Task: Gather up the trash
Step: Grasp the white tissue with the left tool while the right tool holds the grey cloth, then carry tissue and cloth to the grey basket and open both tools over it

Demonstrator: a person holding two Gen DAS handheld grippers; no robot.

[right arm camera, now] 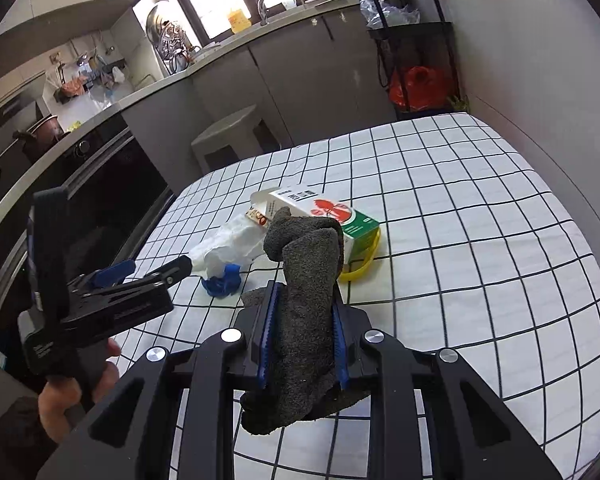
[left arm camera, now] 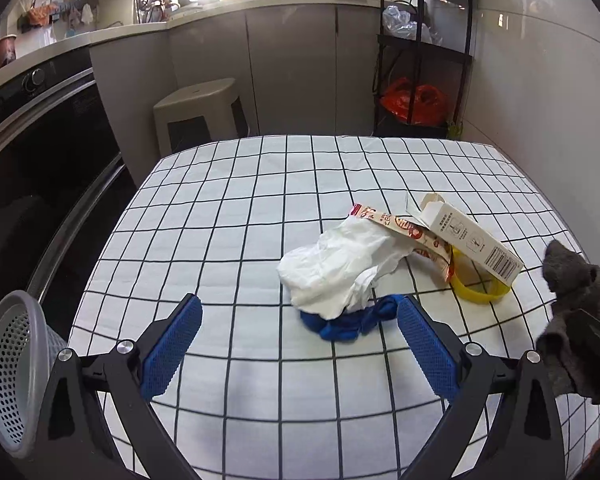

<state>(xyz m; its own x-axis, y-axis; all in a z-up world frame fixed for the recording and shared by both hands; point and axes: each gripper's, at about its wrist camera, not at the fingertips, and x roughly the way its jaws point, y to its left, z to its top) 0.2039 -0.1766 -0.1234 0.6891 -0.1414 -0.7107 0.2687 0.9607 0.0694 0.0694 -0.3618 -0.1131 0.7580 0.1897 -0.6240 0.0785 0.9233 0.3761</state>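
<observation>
My right gripper (right arm camera: 302,336) is clamped on the dark grey fuzzy rag (right arm camera: 306,280), left gripper (left arm camera: 298,344) jaws apart before the crumpled white tissue (left arm camera: 340,268) on the checked tablecloth (left arm camera: 220,220); risk: dangling rag snags, slips before the grey mesh basket (left arm camera: 12,372).

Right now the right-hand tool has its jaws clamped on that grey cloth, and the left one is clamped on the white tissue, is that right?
Only partly. The right gripper is indeed clamped on the grey cloth, as the right wrist view shows. But the left gripper holds nothing: the left wrist view shows its jaws wide open, and the white tissue lies on the checked tablecloth ahead of them.
</observation>
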